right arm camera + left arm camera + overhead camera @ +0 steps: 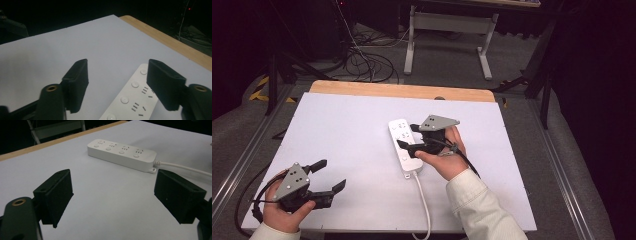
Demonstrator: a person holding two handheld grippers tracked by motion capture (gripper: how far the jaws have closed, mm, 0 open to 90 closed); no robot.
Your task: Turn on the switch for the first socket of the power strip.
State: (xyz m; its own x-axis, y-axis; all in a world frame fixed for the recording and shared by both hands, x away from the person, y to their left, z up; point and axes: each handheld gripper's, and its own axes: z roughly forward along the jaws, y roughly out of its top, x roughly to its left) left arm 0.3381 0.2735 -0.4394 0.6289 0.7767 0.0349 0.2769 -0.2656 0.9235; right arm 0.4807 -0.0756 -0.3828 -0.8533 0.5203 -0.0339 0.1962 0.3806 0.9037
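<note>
Centre frame, my right gripper (406,135) hangs over the white power strip (402,147), jaws released; lower left, my left gripper (330,175) released too.

White-topped table (347,150), one item on it.
Flat white sheet covers the top; a bare wooden strip (402,91) runs along the far edge, upper centre of the high view. A white power strip (403,150) lies flat just right of centre, sockets and buttons up, long axis pointing away from the near edge. Its white cable (424,200) trails off the near end toward bottom centre.
</note>
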